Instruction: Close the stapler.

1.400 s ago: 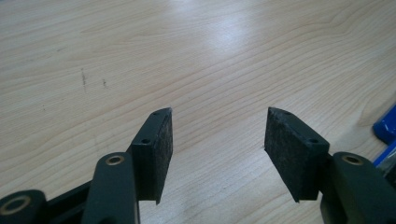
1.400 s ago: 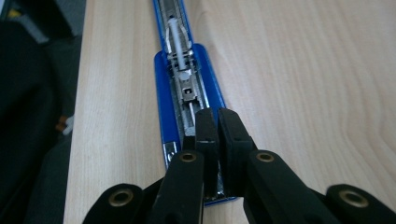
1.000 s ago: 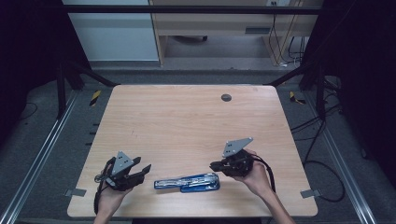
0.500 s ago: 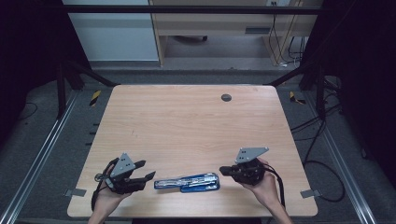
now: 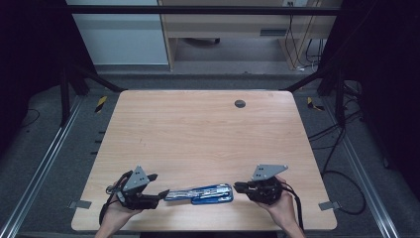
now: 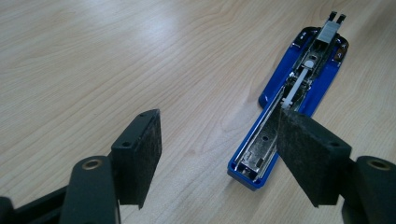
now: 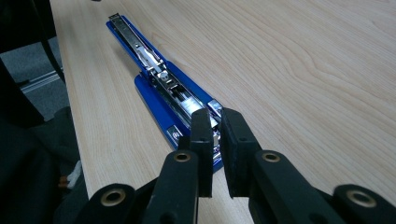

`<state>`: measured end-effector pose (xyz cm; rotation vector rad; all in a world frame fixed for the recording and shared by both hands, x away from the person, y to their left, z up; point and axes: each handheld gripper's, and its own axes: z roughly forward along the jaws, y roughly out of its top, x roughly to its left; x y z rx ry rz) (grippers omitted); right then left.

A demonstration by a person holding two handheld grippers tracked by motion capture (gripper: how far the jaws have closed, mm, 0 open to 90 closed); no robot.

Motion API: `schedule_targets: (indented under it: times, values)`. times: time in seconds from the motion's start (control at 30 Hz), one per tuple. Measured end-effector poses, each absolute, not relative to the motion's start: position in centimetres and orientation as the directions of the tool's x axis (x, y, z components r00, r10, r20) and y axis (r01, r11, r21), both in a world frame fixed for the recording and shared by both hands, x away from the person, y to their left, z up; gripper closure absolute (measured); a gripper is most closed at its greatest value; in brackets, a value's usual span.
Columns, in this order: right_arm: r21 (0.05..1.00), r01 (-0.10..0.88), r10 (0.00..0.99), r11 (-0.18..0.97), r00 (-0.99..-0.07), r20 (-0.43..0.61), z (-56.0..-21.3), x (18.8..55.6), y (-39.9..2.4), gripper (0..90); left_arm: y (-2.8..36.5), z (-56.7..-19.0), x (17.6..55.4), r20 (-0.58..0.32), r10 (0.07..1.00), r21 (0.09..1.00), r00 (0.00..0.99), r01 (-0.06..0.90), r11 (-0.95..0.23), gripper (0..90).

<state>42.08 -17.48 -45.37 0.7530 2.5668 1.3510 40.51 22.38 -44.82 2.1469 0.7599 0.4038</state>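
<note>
A blue stapler (image 5: 200,193), folded out flat with its metal magazine showing, lies near the table's front edge between my two grippers. My left gripper (image 5: 157,184) sits at the stapler's left end, its jaws wide apart after just opening. In the left gripper view the stapler (image 6: 289,98) runs away from the right pad (image 6: 308,158), and no pad presses on it. My right gripper (image 5: 238,187) points at the stapler's right end. Its jaws have just been opening a little and stand a narrow slit apart (image 7: 215,116), with the stapler (image 7: 159,79) just beyond the tips and nothing between them.
The wooden table (image 5: 198,134) has a small dark round grommet (image 5: 240,103) at its far right. The front edge runs close below both hands. Cables (image 5: 297,208) trail from the grippers off the table's front.
The left jaws have spread wider. The right gripper has dropped and drawn toward the front edge, to the stapler's right end, and its jaws have parted slightly. The stapler has stayed put.
</note>
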Motion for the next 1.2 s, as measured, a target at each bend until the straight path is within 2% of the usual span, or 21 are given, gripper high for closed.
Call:
schedule_targets:
  times: [0.17,0.43,1.03,1.2]
  values:
    - [0.816,0.357,0.491,0.455,-0.865,0.104,-45.3,41.5,-17.5,84.3,22.2,-45.1,40.4,0.028,0.621,0.771,0.783,0.379,-0.512,30.4]
    - [0.81,0.358,0.48,0.464,-0.87,0.109,-45.8,41.1,-17.0,90.0,21.7,-45.5,40.2,0.029,0.607,0.76,0.794,0.377,-0.53,30.7]
    - [0.792,0.351,0.458,0.5,-0.883,0.102,-46.9,40.6,-15.5,90.0,20.4,-46.4,40.4,0.046,0.541,0.708,0.84,0.355,-0.611,31.2]
    - [0.783,0.351,0.46,0.513,-0.883,0.095,-47.4,40.7,-15.1,90.0,20.2,-47.0,40.7,0.043,0.531,0.693,0.846,0.358,-0.626,34.6]
